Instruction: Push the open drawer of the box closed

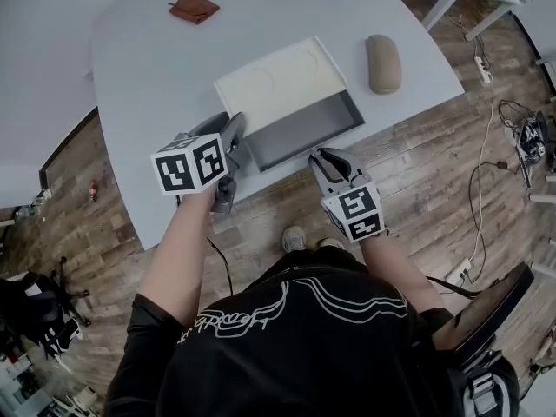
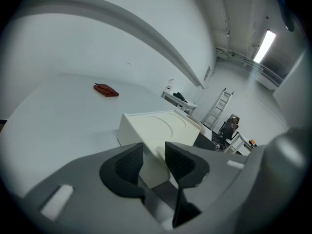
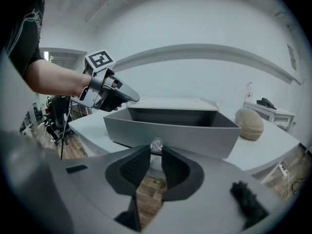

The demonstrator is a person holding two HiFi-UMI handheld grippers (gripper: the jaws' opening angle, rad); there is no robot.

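A white box (image 1: 278,81) lies on the pale table (image 1: 148,76), its grey drawer (image 1: 304,129) pulled out toward me. My left gripper (image 1: 234,129) is at the box's near left corner. In the left gripper view its jaws (image 2: 155,155) stand apart, and the box corner (image 2: 156,128) shows in the gap without either pad pressing on it. My right gripper (image 1: 320,156) hangs just off the table edge, facing the drawer front (image 3: 170,130). It is open by a narrow gap (image 3: 156,157), and the small shiny knob (image 3: 156,145) sits right at its fingertips.
A red-brown pouch (image 1: 194,9) lies far back on the table. A tan oval case (image 1: 383,62) rests right of the box. The table's front edge runs just under both grippers, over wooden floor with cables (image 1: 482,146) to the right.
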